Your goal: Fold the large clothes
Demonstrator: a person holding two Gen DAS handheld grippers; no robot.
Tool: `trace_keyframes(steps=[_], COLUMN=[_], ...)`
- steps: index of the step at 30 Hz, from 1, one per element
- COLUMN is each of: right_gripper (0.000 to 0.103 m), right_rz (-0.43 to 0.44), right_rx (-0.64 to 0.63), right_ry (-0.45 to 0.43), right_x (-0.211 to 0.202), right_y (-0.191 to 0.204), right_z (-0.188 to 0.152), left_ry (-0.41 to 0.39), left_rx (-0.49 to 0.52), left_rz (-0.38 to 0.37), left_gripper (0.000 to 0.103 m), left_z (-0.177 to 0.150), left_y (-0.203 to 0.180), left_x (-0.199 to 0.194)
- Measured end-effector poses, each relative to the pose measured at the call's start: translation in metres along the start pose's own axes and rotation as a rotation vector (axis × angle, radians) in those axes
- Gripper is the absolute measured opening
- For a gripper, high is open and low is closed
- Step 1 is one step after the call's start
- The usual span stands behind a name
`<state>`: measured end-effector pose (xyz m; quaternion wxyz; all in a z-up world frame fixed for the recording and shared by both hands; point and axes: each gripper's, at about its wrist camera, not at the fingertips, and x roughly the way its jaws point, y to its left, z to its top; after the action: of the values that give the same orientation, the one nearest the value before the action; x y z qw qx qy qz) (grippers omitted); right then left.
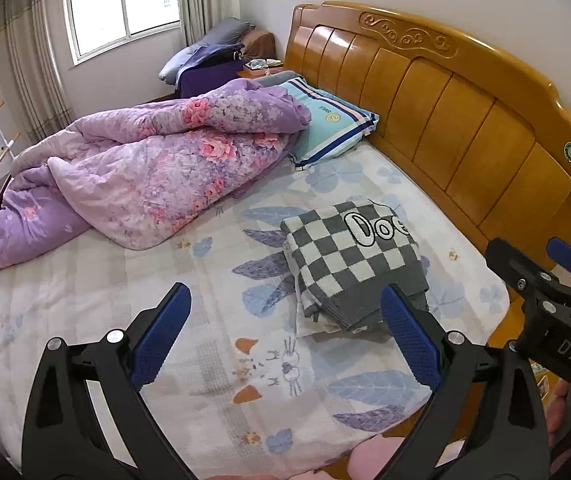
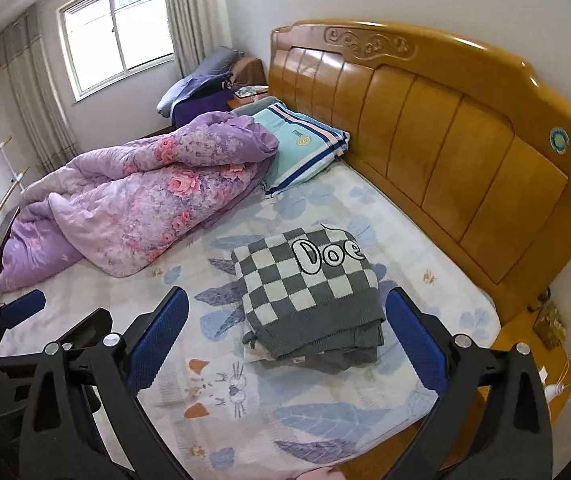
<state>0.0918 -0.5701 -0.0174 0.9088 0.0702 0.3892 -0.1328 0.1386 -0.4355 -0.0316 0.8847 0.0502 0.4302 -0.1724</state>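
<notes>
A folded checkered sweater (image 2: 309, 300), grey and white with the letters "Doe" on top, lies on the bed (image 2: 325, 420) near the headboard (image 2: 445, 128), resting on a leaf-and-cat printed sheet. Both claws hover above the sheet, apart from the sweater. The left claw (image 1: 285, 344) is released, its blue pads spread wide with nothing between them; its right pad overlaps the sweater's near edge in the left wrist view. The right claw (image 2: 289, 344) is likewise spread and empty, the sweater lying beyond and between its fingers. Each claw shows at the edge of the other's view. A crumpled purple floral quilt (image 1: 137, 176) lies on the far side of the bed, touching a striped blue pillow (image 1: 329, 124) that rests against the headboard. A window (image 1: 125, 4) with curtains stands in the far wall.
</notes>
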Motion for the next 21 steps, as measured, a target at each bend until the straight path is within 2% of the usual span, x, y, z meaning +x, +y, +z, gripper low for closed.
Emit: trace_keyframes(steps=[3,10,19,21], right_gripper=[0.095,0.095,0.095,0.095], right_rz=[-0.019,0.015,0.055,0.061], right_rx=[-0.012,-0.002,-0.072,-0.081], right_ry=[0.0,0.049,0.096,0.105], right_x=[0.004,0.018,0.021,0.022], right_y=[0.0,-0.004,0.009,0.01], right_z=[0.003,0.001,-0.007,-0.008], left_ry=[0.003,0.02,0.053,0.068], left_rx=[-0.016,-0.051,-0.067,-0.077], left_rz=[0.006,0.033,0.107,0.103], left_gripper=[0.096,0.096,0.096,0.096], left_z=[0.001,0.0,-0.012,-0.014], left_y=[0.003,0.009,0.014,0.015], left_x=[0.004,0.007,0.003,0.003])
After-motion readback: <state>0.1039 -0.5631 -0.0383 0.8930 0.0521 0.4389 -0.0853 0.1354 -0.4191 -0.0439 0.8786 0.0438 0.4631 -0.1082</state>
